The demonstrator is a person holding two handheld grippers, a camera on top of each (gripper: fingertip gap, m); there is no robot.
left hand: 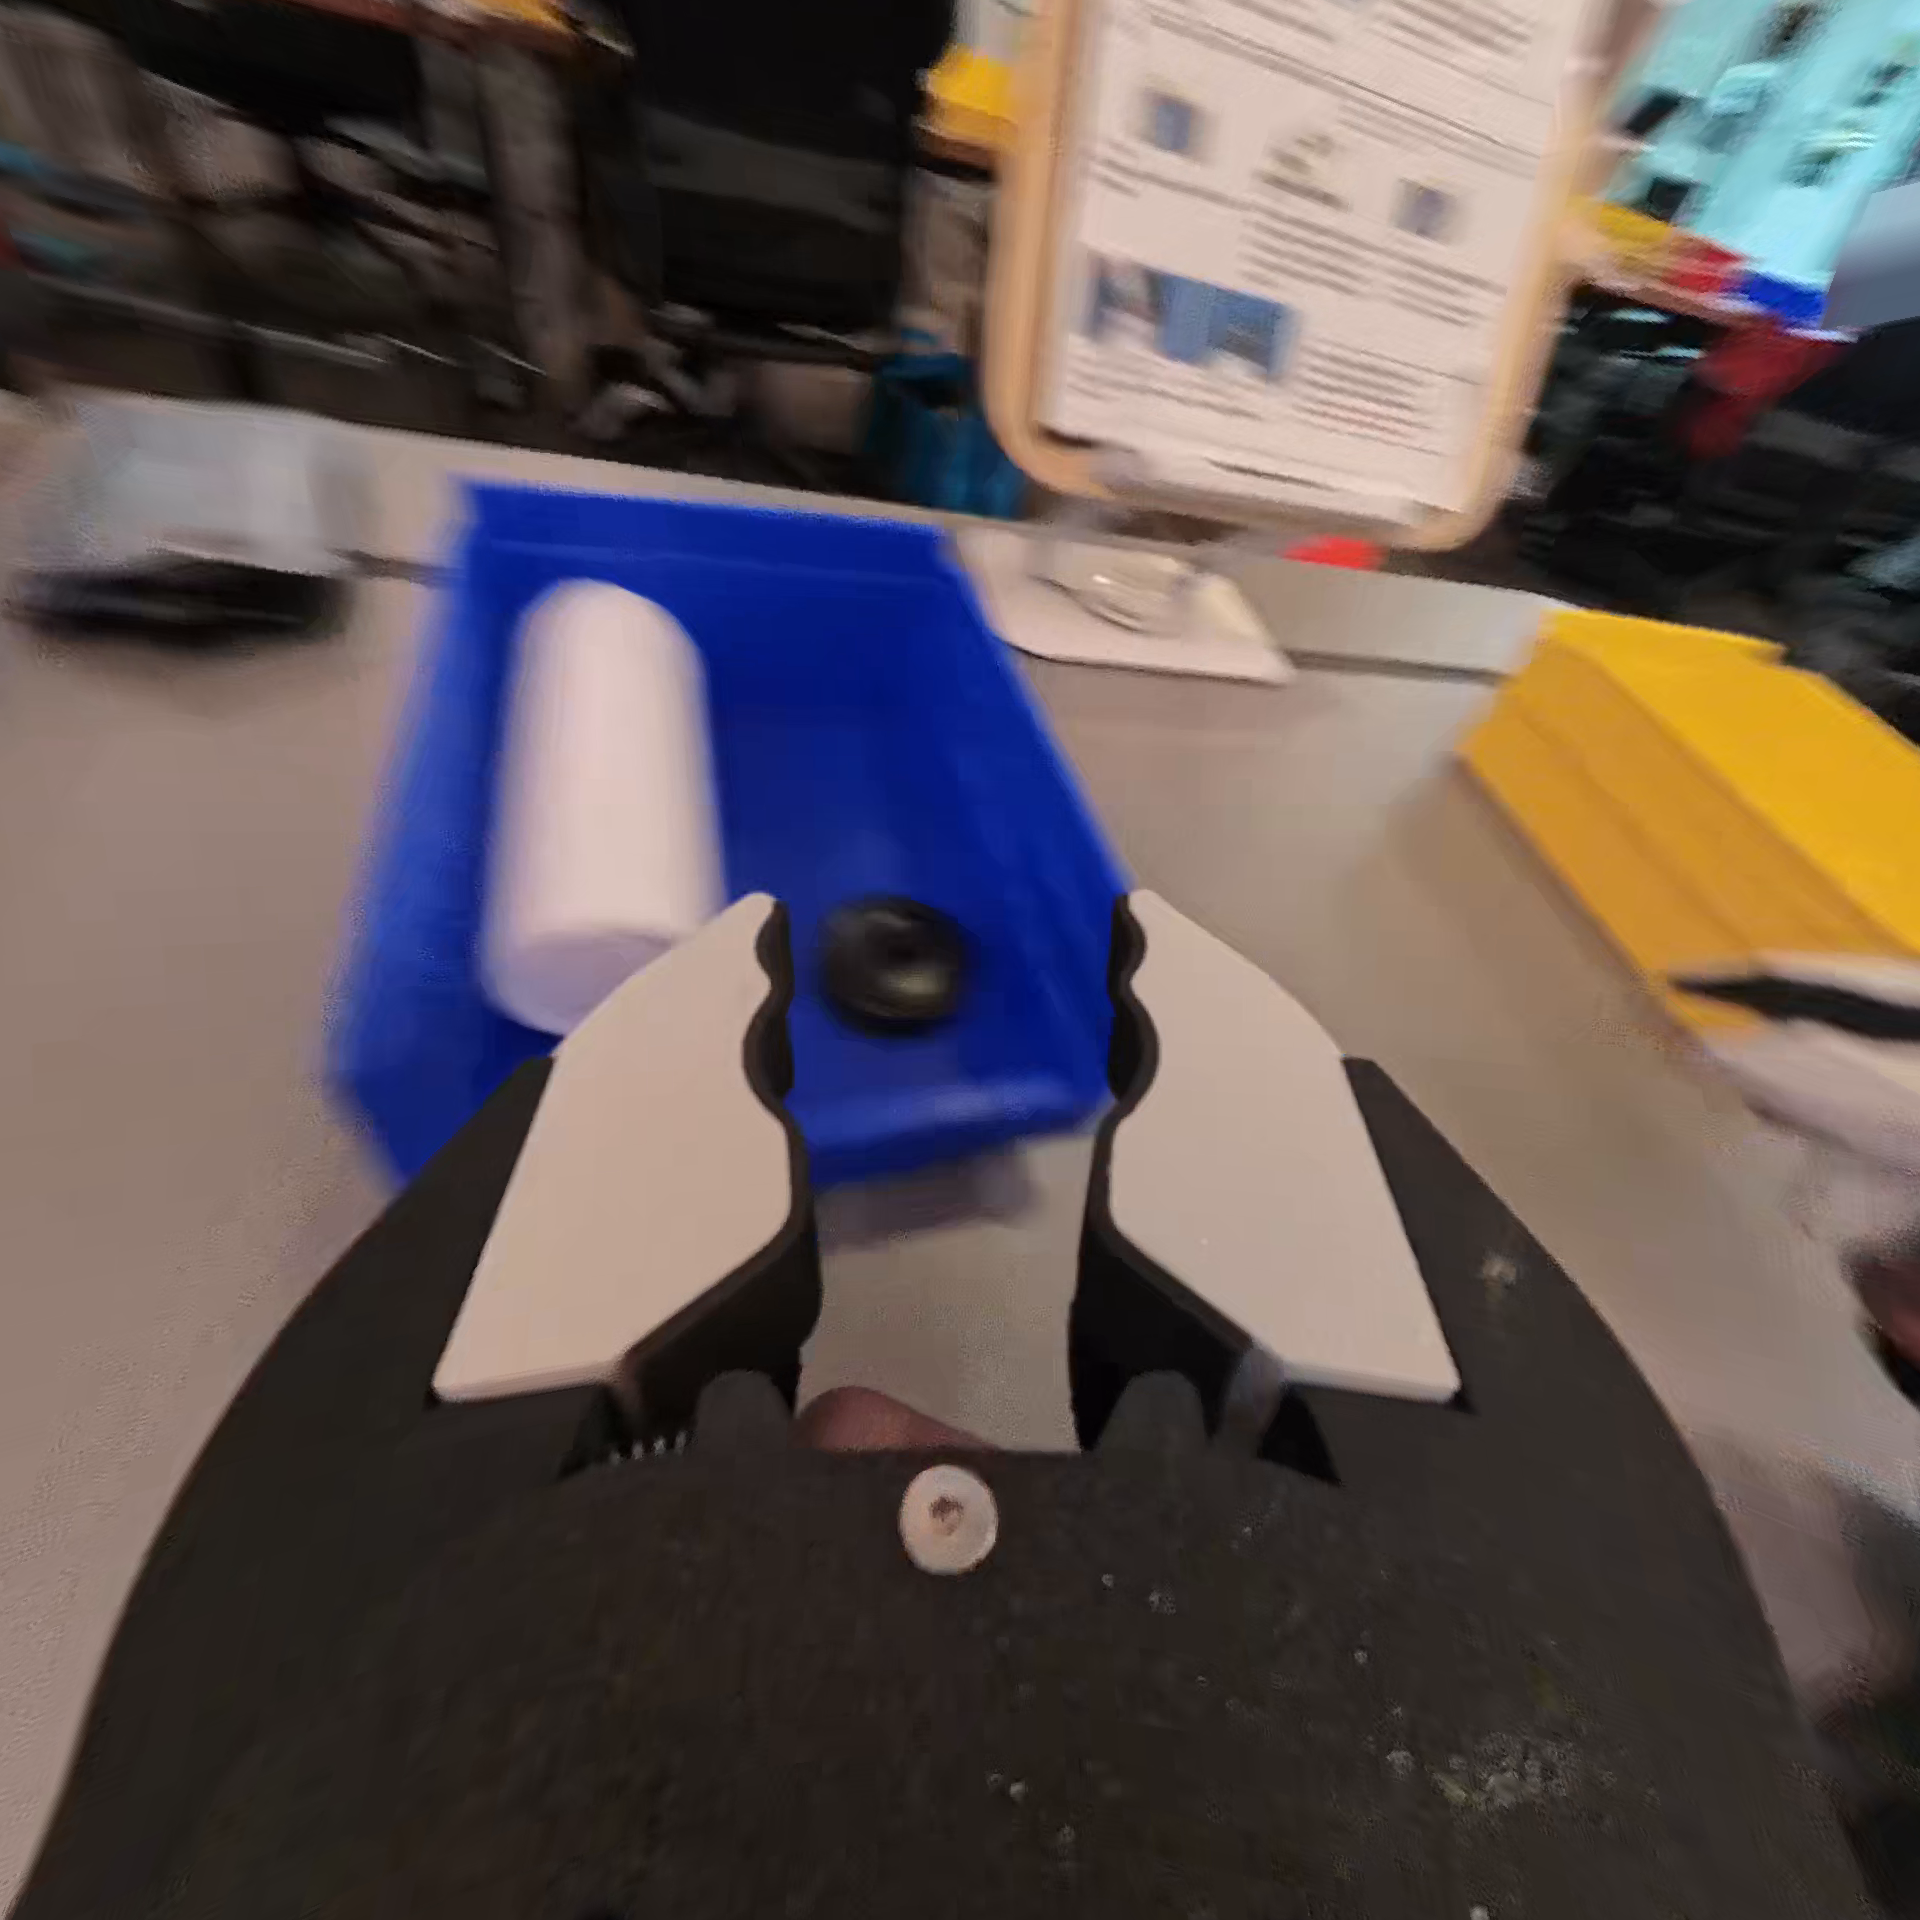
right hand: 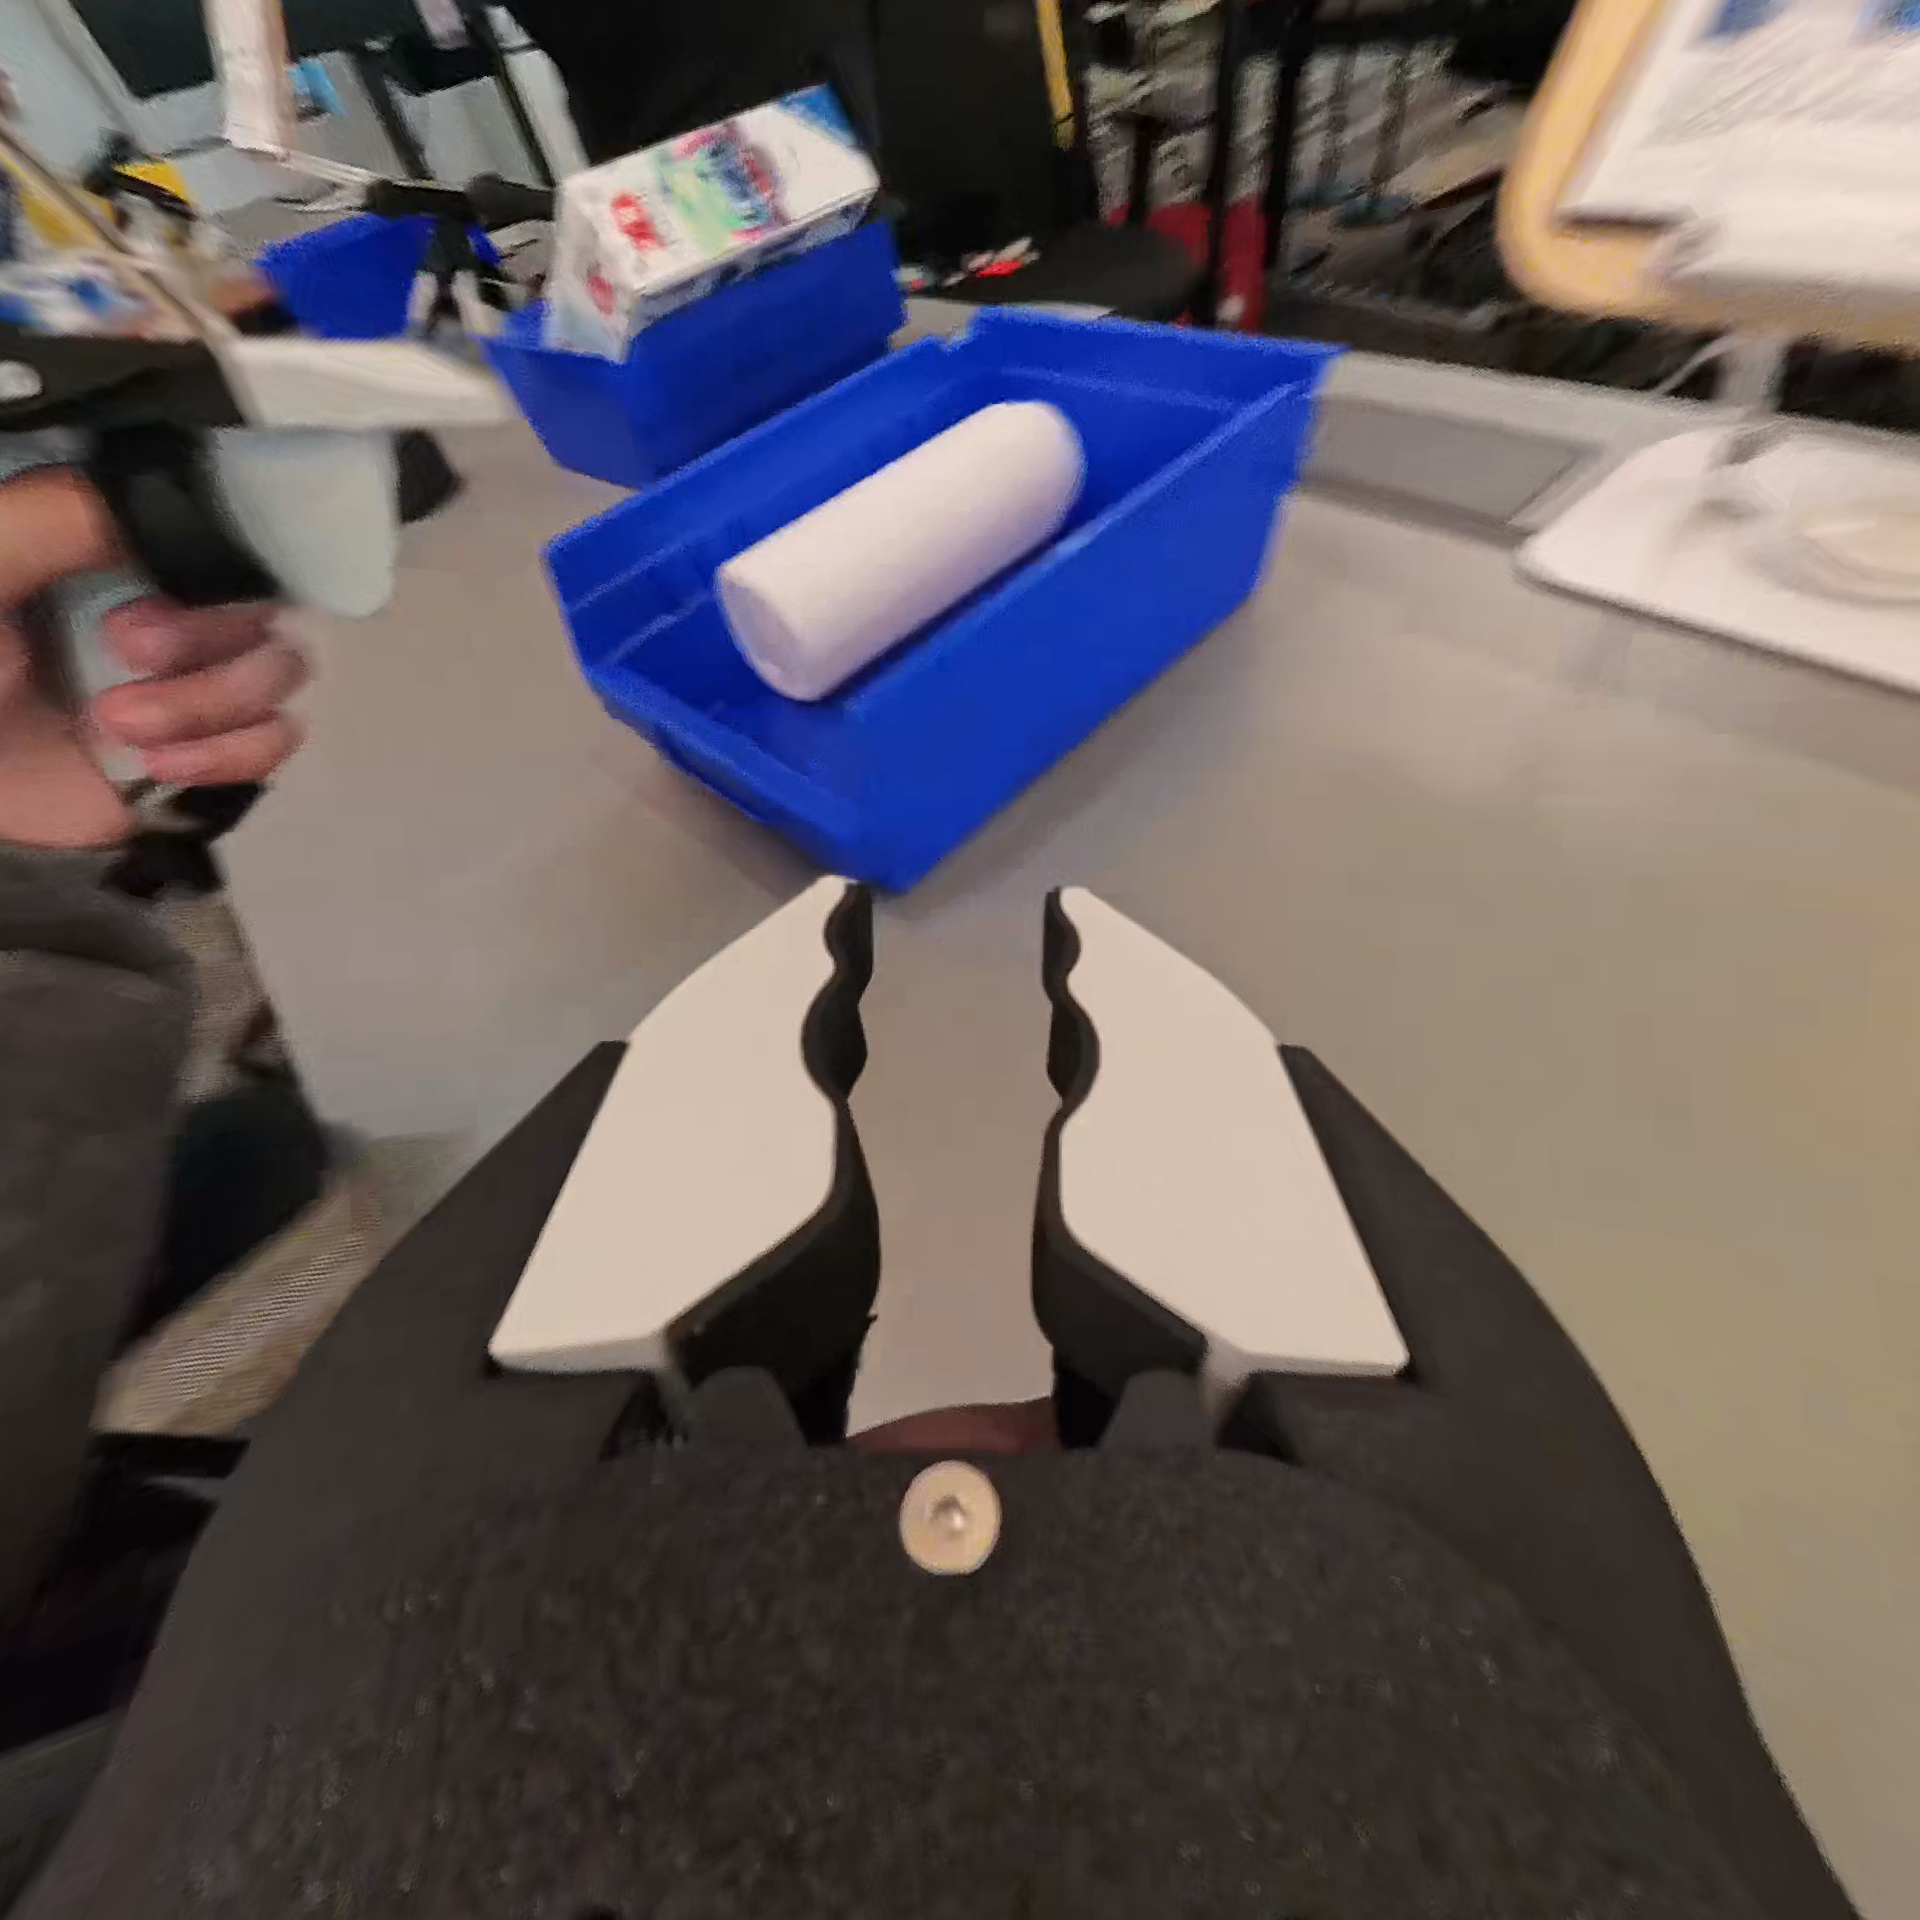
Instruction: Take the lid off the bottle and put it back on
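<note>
1. The left gripper (left hand: 943, 935) is released and empty, its jaws spread wide, hovering over the near end of the blue bin (left hand: 582, 1039). The right gripper (right hand: 951, 914) is also released with a narrower gap, holding nothing, above bare counter (right hand: 1455, 935) just short of the bin's near corner.
2. In the left wrist view, a small dark round piece (left hand: 891, 961) lies loose on the bin floor between the fingertips; it is likely the lid, though blur leaves this uncertain. It looks light and rigid, and small enough to skid or flip if nudged, so a pinch across its rim seems best.
3. The white bottle (left hand: 603, 790) lies on its side in the bin, at about 10 o'clock from the left gripper, touching the left wall. Smooth and cylindrical, it probably rolls and slips easily; it looks like light, stiff plastic. A grasp across the mid-body, squarely over its width, should hold it steady.
4. Farther off, at 2 o'clock, sits a yellow bin (left hand: 1714, 810).
</note>
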